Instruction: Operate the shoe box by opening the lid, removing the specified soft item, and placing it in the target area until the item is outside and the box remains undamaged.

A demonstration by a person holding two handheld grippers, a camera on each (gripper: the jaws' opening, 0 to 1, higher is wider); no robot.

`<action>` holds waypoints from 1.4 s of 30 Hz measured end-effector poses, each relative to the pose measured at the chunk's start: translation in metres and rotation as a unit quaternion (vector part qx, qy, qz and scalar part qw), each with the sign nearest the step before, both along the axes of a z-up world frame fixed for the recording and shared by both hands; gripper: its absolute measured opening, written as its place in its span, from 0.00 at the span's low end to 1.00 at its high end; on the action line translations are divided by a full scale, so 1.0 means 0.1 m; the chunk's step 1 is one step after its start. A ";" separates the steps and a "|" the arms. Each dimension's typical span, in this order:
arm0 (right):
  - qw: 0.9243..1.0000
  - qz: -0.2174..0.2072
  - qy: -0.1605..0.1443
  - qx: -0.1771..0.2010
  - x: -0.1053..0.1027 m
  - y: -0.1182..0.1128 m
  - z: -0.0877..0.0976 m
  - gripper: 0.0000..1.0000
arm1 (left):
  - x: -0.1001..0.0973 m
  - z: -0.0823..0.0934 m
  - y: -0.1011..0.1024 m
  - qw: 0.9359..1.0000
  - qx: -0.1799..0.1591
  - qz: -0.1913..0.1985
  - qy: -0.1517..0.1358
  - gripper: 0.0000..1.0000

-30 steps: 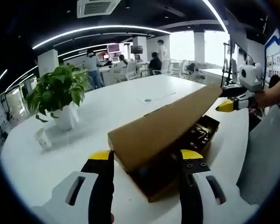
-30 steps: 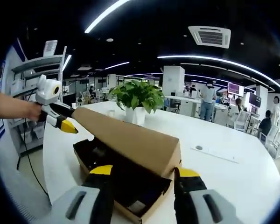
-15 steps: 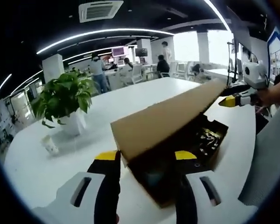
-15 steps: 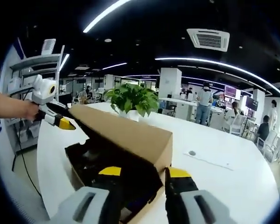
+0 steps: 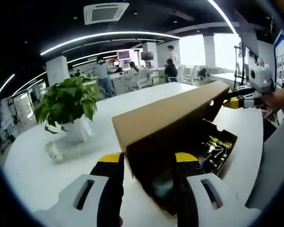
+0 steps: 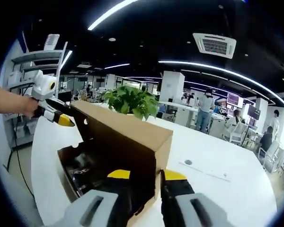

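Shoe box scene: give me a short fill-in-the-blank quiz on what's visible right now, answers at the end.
1. The shoe box is made of brown ____.
2. The lid of the box is lifted ____.
3. The leafy plant stands in a ____ pot.
4. The box and the plant both rest on a white ____.

Answers: cardboard; open; white; table
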State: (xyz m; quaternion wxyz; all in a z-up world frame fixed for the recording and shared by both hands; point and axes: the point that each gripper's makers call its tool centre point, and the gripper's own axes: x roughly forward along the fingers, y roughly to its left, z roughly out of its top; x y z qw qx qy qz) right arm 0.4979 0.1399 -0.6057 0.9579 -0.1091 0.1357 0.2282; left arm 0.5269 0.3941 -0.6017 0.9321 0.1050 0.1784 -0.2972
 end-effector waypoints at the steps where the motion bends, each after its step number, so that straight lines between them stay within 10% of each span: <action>1: 1.000 0.000 0.000 -0.001 0.01 0.00 0.00 0.16 | 0.03 0.00 0.00 1.000 -0.001 0.000 0.000 0.38; 33: 0.999 -0.012 -0.015 -0.038 0.44 -0.16 0.10 0.00 | 0.33 0.09 0.00 1.000 -0.009 0.016 -0.012 0.37; 42: 0.999 -0.012 -0.014 -0.039 0.52 -0.17 0.10 0.00 | 0.31 -0.14 0.04 1.000 0.010 0.022 0.005 0.36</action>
